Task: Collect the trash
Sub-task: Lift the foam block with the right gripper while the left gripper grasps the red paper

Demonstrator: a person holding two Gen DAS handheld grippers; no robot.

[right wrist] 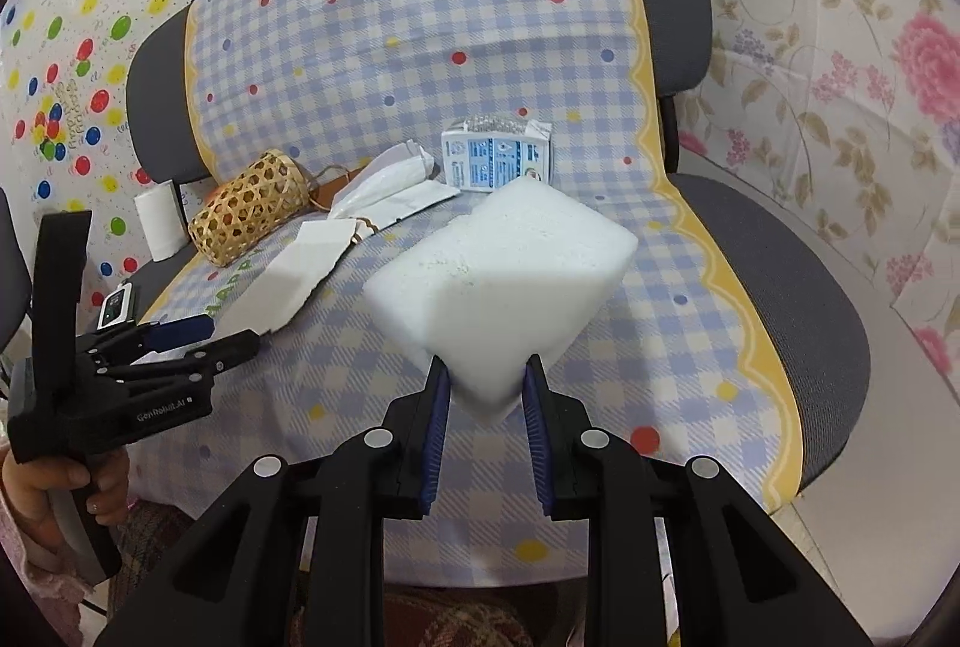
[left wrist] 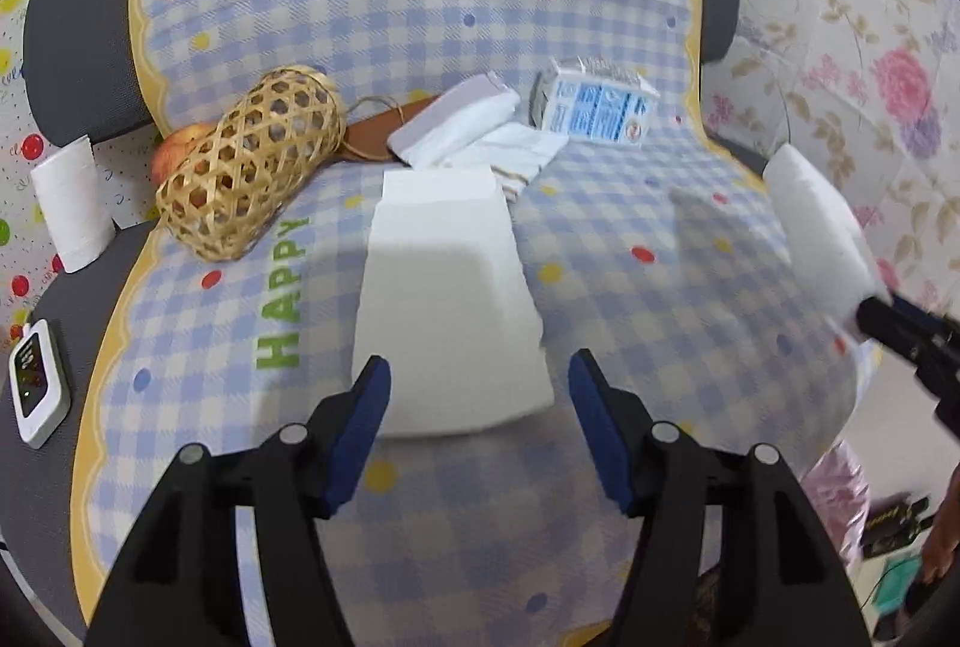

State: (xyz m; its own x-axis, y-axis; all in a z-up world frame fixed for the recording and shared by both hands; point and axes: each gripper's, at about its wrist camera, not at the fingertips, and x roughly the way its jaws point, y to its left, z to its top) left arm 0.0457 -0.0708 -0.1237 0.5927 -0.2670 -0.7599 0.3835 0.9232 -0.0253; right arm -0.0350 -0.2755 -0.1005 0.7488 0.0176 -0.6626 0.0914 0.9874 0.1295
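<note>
Left wrist view: green "HAPPY" lettering (left wrist: 282,293) printed on checked cloth (left wrist: 660,287).

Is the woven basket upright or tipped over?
Tipped over. The woven basket lies on its side on the checked cloth, its open end facing away.

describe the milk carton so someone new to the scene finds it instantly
Start at the grey chair draped in a blue checked cloth. At the back of the seat, right of the woven basket and the crumpled white wrappers, sits the milk carton. It is the only printed box: white with blue panels and a torn-open top.
</note>
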